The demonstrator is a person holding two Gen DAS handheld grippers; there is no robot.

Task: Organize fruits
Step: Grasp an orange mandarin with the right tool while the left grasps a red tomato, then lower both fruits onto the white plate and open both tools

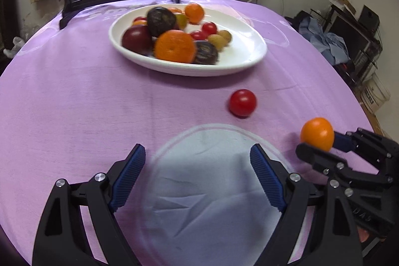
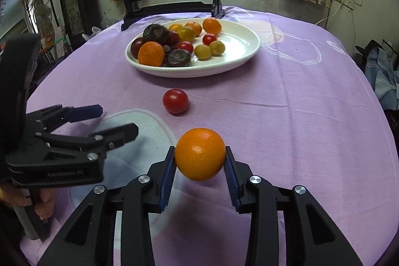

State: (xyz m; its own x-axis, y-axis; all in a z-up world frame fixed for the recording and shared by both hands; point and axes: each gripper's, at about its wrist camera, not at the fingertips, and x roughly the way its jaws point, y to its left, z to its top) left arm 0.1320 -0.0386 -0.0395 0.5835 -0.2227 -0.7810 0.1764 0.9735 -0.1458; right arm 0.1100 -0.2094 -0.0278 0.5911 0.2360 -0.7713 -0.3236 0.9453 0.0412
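Note:
A white oval plate [image 1: 249, 51] [image 2: 239, 41] at the far middle of the table holds several fruits: oranges, red and yellow cherry tomatoes, dark purple fruits. A red tomato [image 1: 242, 102] [image 2: 175, 100] lies loose on the purple cloth in front of the plate. My right gripper [image 2: 200, 161] [image 1: 318, 144] is shut on a small orange [image 2: 200, 153] [image 1: 317, 133] and holds it just above the cloth. My left gripper [image 1: 198, 161] [image 2: 117, 120] is open and empty over a pale round patch of the cloth, left of the orange.
A dark wooden stand [image 2: 172, 4] with a round painted screen stands at the table's far edge behind the plate. Curtained windows are beyond. Shelves and clothes [image 1: 334, 46] are off the table to the right. The table edge curves away on both sides.

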